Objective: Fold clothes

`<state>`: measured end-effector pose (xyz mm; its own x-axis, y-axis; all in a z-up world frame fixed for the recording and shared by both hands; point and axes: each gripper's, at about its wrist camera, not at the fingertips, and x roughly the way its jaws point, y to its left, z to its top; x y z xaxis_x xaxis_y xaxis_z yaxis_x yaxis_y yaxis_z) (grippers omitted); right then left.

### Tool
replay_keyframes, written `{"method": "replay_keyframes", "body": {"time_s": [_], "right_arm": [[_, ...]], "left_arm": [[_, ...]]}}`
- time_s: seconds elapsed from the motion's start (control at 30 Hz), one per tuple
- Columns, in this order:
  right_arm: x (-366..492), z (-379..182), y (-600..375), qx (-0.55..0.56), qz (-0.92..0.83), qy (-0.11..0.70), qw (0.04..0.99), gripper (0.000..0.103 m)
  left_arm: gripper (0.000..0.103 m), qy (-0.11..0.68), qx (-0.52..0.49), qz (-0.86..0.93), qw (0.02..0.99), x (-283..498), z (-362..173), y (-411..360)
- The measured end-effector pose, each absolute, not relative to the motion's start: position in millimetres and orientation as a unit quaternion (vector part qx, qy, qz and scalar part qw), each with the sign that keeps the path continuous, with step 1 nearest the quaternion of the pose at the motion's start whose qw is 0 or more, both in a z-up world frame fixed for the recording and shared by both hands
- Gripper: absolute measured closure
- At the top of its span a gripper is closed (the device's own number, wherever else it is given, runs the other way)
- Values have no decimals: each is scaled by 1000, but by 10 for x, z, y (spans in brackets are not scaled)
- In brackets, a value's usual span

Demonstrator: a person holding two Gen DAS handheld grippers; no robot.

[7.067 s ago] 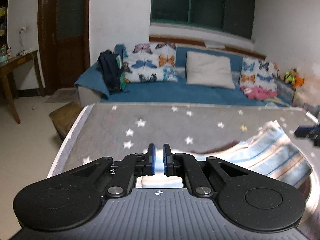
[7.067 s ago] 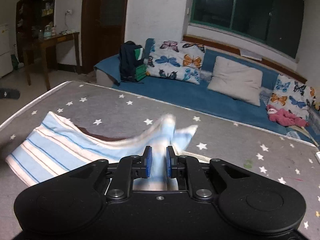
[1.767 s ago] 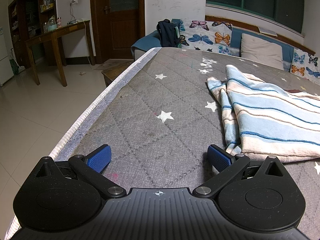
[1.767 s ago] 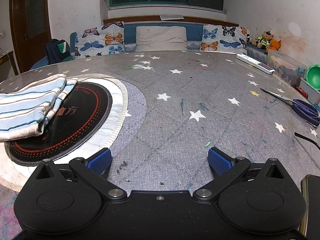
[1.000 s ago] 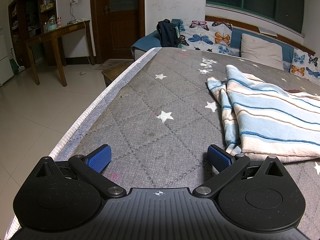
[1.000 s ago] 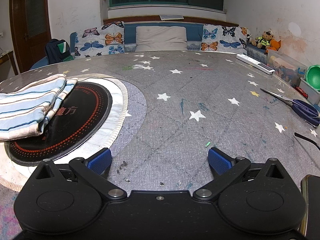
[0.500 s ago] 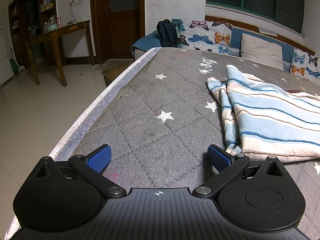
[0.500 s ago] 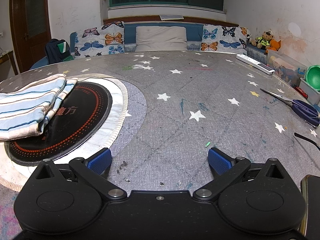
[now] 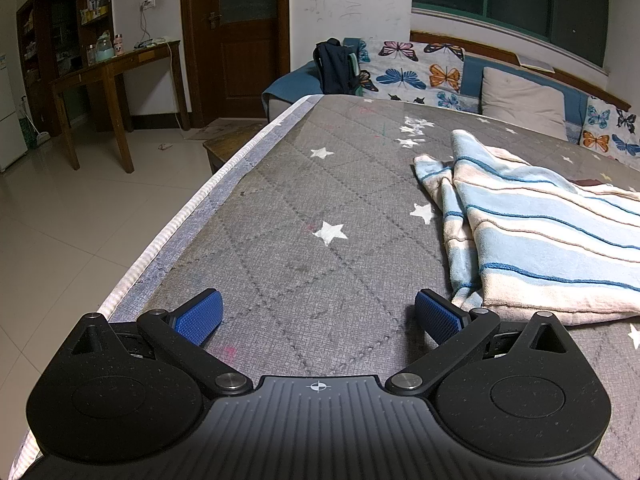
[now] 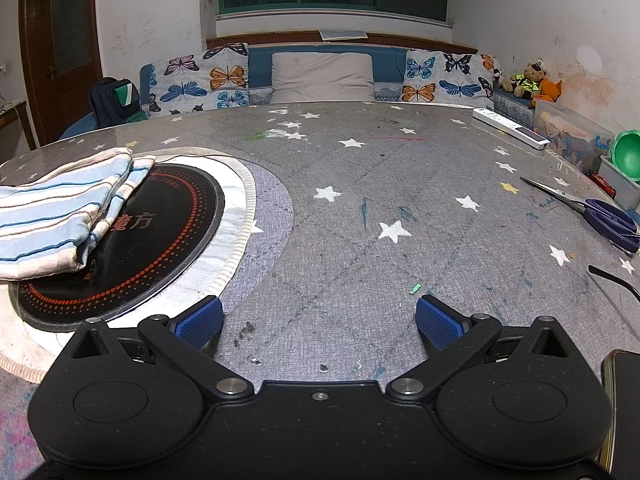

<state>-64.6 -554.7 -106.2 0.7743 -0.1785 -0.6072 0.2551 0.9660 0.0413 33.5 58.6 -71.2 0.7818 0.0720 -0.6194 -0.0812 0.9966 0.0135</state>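
A blue, white and cream striped cloth (image 9: 532,232) lies folded on the grey star-print table cover (image 9: 304,208), to the right in the left wrist view. The same cloth (image 10: 60,216) sits at the left in the right wrist view, partly over a round black hotplate (image 10: 160,236). My left gripper (image 9: 318,316) rests low over the cover, open, nothing between its blue pads; its right pad (image 9: 436,316) is just short of the cloth's near corner. My right gripper (image 10: 318,322) is open and empty too, well right of the cloth.
Scissors (image 10: 596,210) and a white power strip (image 10: 510,128) lie at the right of the table, with plastic boxes and a green bowl (image 10: 628,154) beyond. A dark flat object (image 10: 622,400) is at the near right. The table's left edge (image 9: 192,216) drops to tiled floor. A sofa with cushions (image 10: 320,76) runs behind.
About seven seconds ago both grippers were shut on the cloth, lifted over the table. Now it lies folded and both are open. Over the last two seconds nothing has moved.
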Motion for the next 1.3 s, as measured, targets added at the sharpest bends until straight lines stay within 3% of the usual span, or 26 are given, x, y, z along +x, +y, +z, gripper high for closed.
{"method": "replay_keyframes", "body": {"time_s": [1.3], "right_arm": [[-625, -1068, -5478, 61, -116, 316, 940, 0]], "left_arm": [[0, 328, -7, 41, 944, 331, -709, 587]]}}
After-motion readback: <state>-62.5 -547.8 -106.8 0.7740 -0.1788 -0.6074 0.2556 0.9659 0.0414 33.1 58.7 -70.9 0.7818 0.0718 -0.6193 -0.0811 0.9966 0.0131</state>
